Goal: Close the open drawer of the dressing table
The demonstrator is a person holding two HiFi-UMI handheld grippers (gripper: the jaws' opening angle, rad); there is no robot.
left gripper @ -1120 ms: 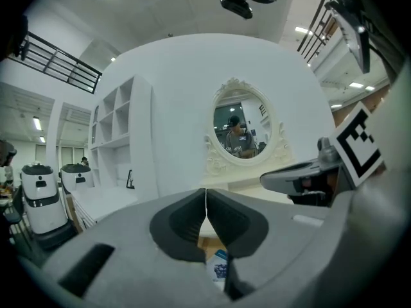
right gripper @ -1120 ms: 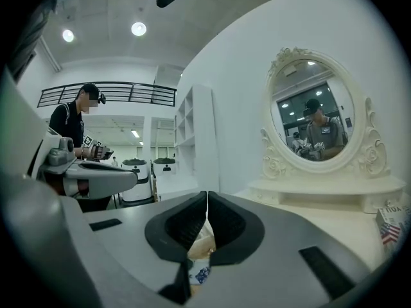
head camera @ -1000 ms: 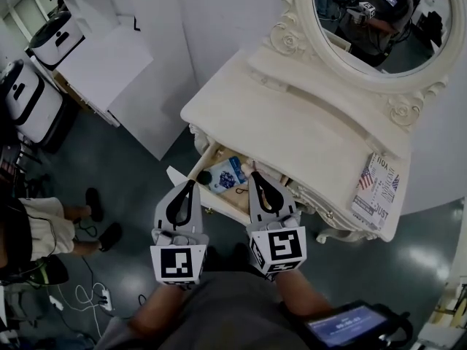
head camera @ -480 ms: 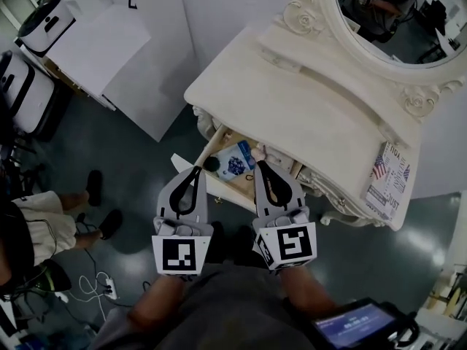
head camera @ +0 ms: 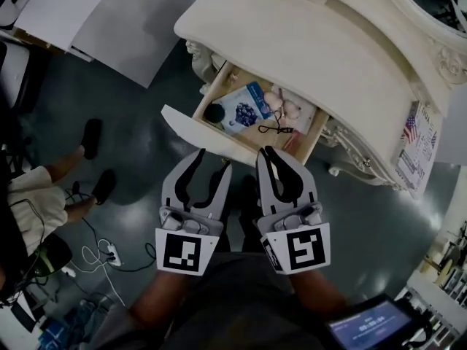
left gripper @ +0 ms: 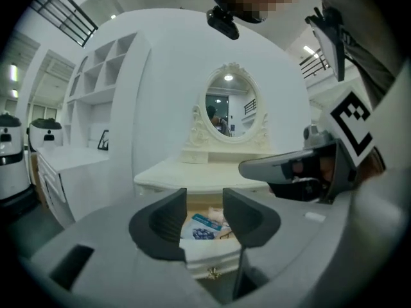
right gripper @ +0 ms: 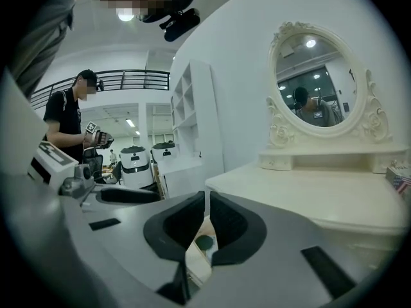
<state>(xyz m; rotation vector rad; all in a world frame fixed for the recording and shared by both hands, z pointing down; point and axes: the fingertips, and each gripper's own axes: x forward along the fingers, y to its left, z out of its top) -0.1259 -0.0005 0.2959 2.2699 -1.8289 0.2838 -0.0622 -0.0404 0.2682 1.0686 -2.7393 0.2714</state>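
Note:
The cream dressing table [head camera: 314, 42] has its drawer [head camera: 211, 141] pulled out toward me. Inside lie a blue packet [head camera: 244, 111], a black round thing [head camera: 214, 113], pale items and a thin cord. My left gripper [head camera: 213, 165] hangs just in front of the drawer front; its jaws are opening with nothing between them. In the left gripper view the drawer front [left gripper: 212, 258] shows through the gap of the left gripper [left gripper: 204, 204]. My right gripper [head camera: 268, 155] is beside it, shut and empty, just short of the drawer. In the right gripper view, the right gripper [right gripper: 207, 201] points at the drawer's left part.
An oval mirror [left gripper: 230, 111] stands on the tabletop, and a flag-print box [head camera: 419, 144] lies at its right end. A seated person's legs [head camera: 44, 188] and floor cables [head camera: 95, 261] are at the left. Another person [right gripper: 64, 124] stands far off.
Both grippers have sunk to the level of the drawer front. The left jaws have gone from shut to apart. The right jaws stay shut.

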